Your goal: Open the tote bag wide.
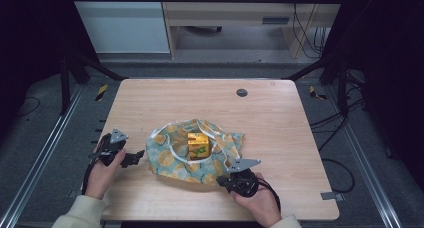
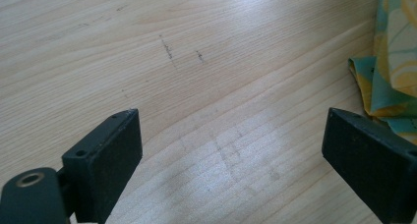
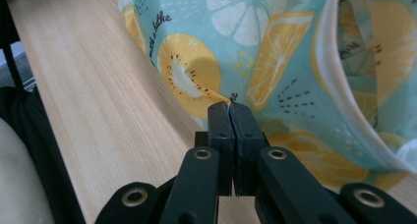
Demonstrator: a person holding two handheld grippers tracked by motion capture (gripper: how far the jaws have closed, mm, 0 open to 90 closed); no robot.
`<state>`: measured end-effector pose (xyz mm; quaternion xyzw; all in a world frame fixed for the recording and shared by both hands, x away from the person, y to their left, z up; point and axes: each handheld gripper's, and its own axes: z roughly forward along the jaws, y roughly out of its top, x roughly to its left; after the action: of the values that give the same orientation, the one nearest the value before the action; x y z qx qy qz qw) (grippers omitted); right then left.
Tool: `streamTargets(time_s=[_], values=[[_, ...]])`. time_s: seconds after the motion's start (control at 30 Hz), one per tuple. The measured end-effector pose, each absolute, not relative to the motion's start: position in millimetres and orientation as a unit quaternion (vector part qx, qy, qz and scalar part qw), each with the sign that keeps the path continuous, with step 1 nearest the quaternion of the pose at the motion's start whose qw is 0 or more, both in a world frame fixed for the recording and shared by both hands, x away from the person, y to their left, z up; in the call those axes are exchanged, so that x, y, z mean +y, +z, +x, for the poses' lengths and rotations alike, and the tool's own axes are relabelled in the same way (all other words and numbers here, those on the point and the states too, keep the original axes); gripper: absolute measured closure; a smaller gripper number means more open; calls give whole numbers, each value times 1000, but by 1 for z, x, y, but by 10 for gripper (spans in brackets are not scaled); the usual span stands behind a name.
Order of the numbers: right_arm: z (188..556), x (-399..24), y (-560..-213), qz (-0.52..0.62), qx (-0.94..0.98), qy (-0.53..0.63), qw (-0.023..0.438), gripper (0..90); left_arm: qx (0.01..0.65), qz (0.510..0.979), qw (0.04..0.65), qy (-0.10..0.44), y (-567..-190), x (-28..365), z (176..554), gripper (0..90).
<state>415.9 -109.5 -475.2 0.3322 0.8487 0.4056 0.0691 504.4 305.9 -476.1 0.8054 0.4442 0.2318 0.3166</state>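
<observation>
A teal cloth bag [image 1: 175,158] printed with citrus slices lies crumpled at the middle front of the wooden table [image 1: 200,103]. A yellow box [image 1: 198,145] sits upright in its open mouth. My right gripper [image 1: 223,179] is at the bag's near right edge. In the right gripper view, the right gripper [image 3: 230,111] is shut, pinching a fold of the bag's cloth [image 3: 206,62] at its tips. My left gripper [image 1: 136,158] rests just left of the bag. The left gripper [image 2: 231,160] stands open over bare wood, with the bag's edge [image 2: 393,52] off to the right.
A round cable hole [image 1: 242,92] sits in the table's far right part. The front edge of the table runs close under both hands. Black frame posts [image 1: 65,83] stand beside the table, and cables [image 1: 345,163] lie on the floor at right.
</observation>
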Motion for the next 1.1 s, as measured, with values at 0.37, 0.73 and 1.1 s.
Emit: streamTargets(time_s=[0.37,0.73,1.1], values=[[415,-113,-468,335,841,414,94,764,446,806,316,226,-477,307,505,77],[414,-123,-423,337,815,448,149,563,449,805,316,226,-476,309,503,77],[469,-122,-416,378,815,404,170,493,438,794,352,234,-449,308,500,88]])
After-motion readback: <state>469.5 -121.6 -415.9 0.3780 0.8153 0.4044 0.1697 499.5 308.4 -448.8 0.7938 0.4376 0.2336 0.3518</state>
